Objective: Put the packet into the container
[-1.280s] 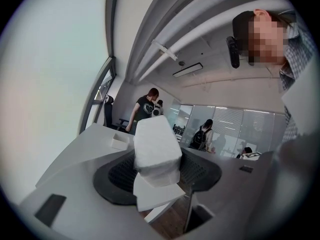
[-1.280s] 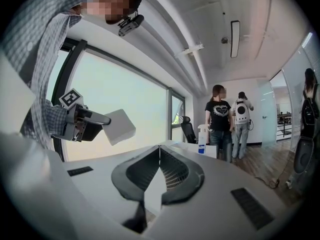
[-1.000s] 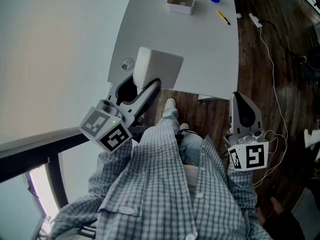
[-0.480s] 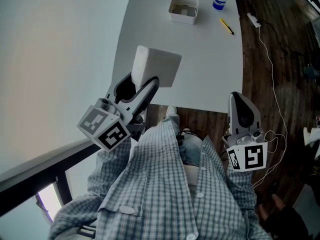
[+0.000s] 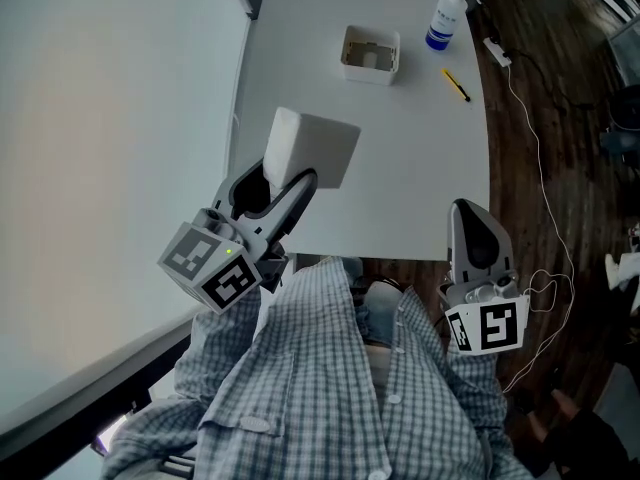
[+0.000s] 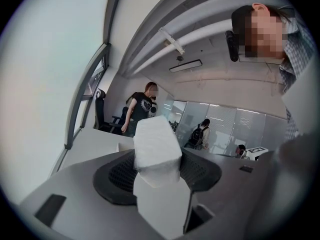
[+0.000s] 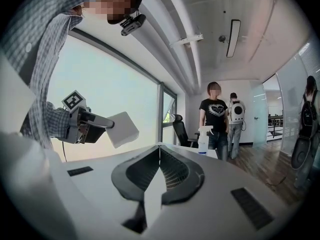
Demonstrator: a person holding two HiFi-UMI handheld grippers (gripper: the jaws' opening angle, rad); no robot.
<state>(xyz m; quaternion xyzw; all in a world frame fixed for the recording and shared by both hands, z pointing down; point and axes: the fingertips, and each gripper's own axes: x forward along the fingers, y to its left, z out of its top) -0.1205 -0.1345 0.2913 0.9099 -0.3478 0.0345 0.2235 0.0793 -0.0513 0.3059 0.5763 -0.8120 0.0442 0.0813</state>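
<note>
My left gripper (image 5: 285,173) is shut on a white packet (image 5: 310,148), held up over the near left part of the white table (image 5: 420,178). The same packet (image 6: 156,151) stands between the jaws in the left gripper view, and the packet (image 7: 122,129) shows again at the left of the right gripper view. A small open white container (image 5: 370,53) sits on the table's far side, well beyond the packet. My right gripper (image 5: 473,230) hangs at the table's near right edge, jaws together, holding nothing (image 7: 159,159).
A spray bottle (image 5: 443,13) and a yellow pencil (image 5: 453,85) lie at the far right of the table. A white cable (image 5: 545,138) trails over the wooden floor at the right. Several people (image 7: 216,119) and an office chair (image 7: 179,130) stand beyond the table.
The table has slid nearer in the head view: the container, bottle and pencil now sit lower in the frame. My left gripper still grips the packet. The right gripper has barely shifted.
</note>
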